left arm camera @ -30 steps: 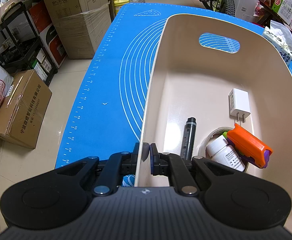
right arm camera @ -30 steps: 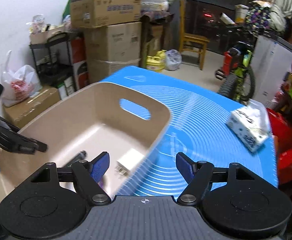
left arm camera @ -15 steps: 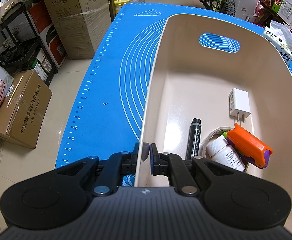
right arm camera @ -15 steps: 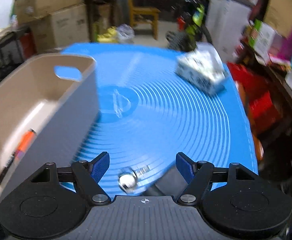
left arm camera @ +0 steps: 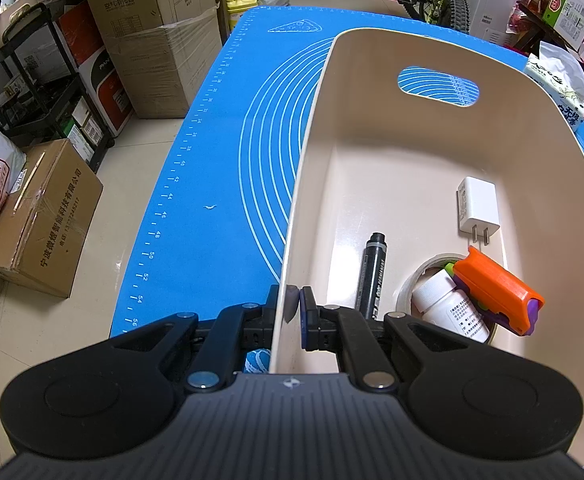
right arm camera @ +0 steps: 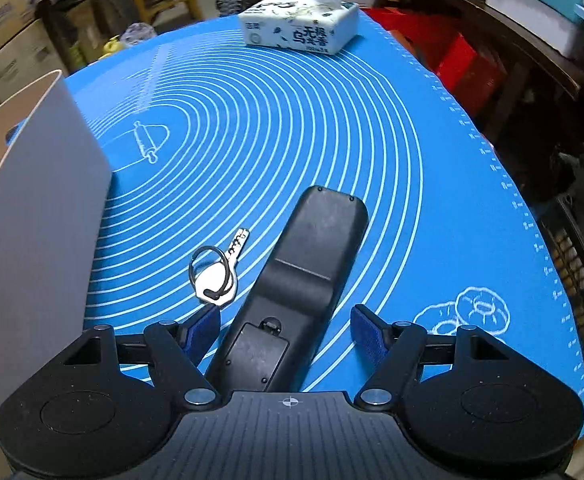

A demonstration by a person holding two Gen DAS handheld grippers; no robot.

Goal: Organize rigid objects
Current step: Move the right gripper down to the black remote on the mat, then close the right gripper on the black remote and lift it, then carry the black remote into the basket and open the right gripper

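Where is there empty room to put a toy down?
Inside the bin, the far half below the handle hole is bare. The mat between the tissue box and remote is open. The bin's near corner is crowded.

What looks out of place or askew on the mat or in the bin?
Nothing damaged or spilled. A black remote lies face down on the blue mat, battery cover up, with a key beside it; both are outside the beige bin.
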